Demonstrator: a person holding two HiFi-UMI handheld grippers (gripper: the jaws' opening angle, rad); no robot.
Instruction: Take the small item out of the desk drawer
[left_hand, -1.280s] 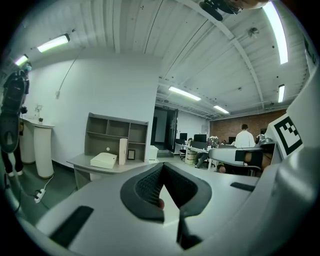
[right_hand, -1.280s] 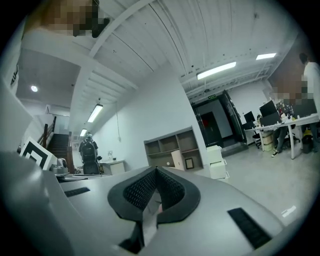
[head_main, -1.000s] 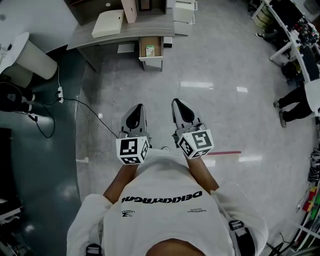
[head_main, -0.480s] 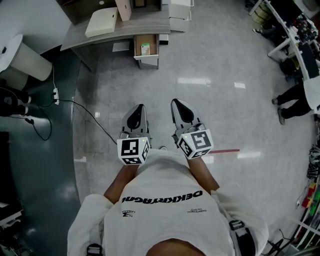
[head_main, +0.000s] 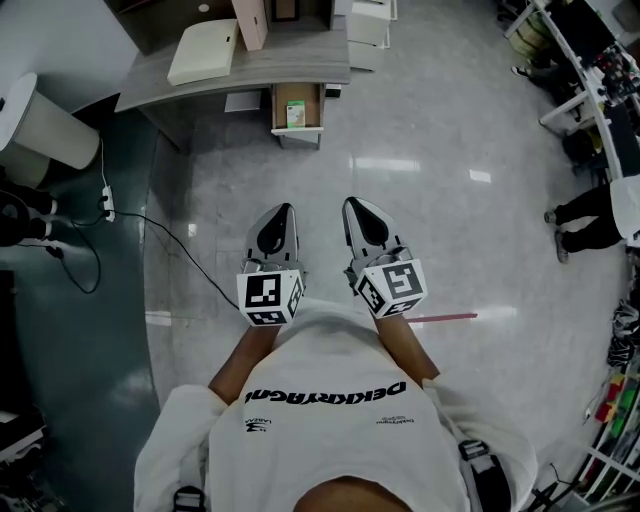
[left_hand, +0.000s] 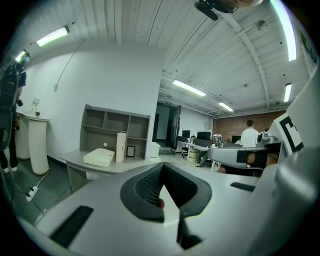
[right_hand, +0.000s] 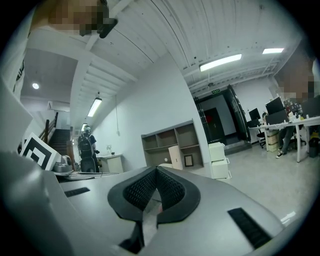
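Note:
Far ahead in the head view stands a grey desk (head_main: 250, 65) with its drawer (head_main: 298, 131) pulled open. A small green and white item (head_main: 296, 112) lies inside it. My left gripper (head_main: 278, 222) and right gripper (head_main: 362, 215) are held side by side over the floor, well short of the desk. Both are shut with nothing between the jaws. In the left gripper view the left gripper (left_hand: 162, 168) has its dark pads pressed together, with the desk (left_hand: 107, 167) beyond. The right gripper (right_hand: 156, 173) looks the same in the right gripper view.
A flat white box (head_main: 203, 51) lies on the desk. A white cabinet (head_main: 368, 22) stands beside it. A white round pedestal (head_main: 40, 122) and a power strip with cable (head_main: 105, 200) are at the left. A person (head_main: 585, 225) stands by benches at the right.
The head view has drifted a little, so the desk and drawer sit slightly lower and more to the left in the picture. Both grippers keep the same pose, shut.

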